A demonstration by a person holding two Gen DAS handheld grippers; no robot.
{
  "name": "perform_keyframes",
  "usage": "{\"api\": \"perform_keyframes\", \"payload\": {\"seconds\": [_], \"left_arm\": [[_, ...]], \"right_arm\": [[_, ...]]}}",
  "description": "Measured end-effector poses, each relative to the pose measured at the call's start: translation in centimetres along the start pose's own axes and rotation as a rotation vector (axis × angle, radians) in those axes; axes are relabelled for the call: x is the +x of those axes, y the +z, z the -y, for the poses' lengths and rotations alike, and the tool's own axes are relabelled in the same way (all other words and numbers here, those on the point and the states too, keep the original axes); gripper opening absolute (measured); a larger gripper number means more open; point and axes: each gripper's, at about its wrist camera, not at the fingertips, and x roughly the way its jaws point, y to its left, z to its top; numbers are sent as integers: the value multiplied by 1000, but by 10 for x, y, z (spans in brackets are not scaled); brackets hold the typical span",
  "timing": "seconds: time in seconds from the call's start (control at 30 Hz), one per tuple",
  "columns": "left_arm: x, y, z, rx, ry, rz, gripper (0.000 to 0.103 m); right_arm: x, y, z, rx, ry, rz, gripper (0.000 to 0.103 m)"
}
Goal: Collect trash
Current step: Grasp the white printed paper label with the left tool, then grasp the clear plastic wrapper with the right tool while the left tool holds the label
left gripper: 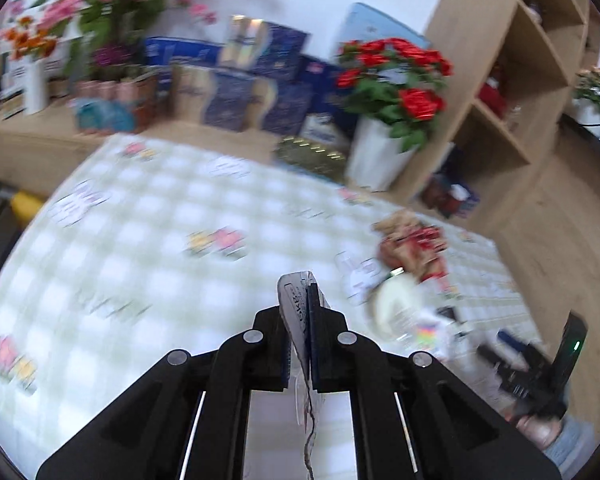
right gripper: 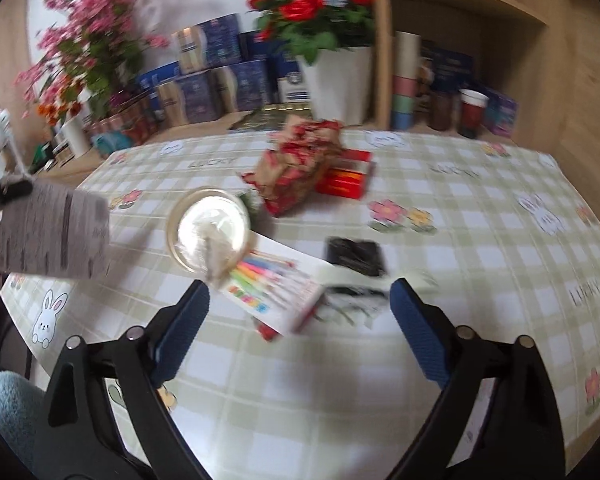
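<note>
Two grippers: left gripper [left gripper: 300,316] jaws pinch a paper tag [left gripper: 296,300]; right gripper [right gripper: 300,312] jaws spread wide above the worktop [right gripper: 480,240].

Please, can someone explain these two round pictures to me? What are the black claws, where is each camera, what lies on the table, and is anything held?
A person holds a two-finger tool in each hand; each picture comes from a camera on one tool. The left gripper is shut on a flat printed tag with a string. The right gripper is open and empty. On the checked tablecloth lie a clear plastic lid, a colourful pen packet, a black wrapper, crumpled brown-and-red paper and a red box. The pictures are blurred, so the details are uncertain.
</note>
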Motion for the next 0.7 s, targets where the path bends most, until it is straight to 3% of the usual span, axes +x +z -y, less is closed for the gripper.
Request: {"api": "perform_keyframes", "payload": {"seconds": [0.1, 0.17, 0.27, 0.47, 0.57, 0.7], "left_arm": [[-17, -11, -14, -8, 70, 26, 7], [-25, -16, -20, -29, 75, 39, 7], [-32, -21, -23, -61, 70, 54, 7], [-28, -19, -14, -85, 31, 60, 7], [-28, -19, -8, -89, 11, 63, 7], [-34, -21, -2, -91, -15, 71, 7]], "right_arm": [[18, 11, -16, -34, 57, -19, 75], [36, 19, -29, -52, 120, -51, 57], [59, 27, -46, -85, 146, -94, 42], [90, 34, -63, -99, 148, -165, 36], [99, 35, -64, -68, 172, -225, 19], [76, 39, -65, -37, 181, -179, 14]]}}
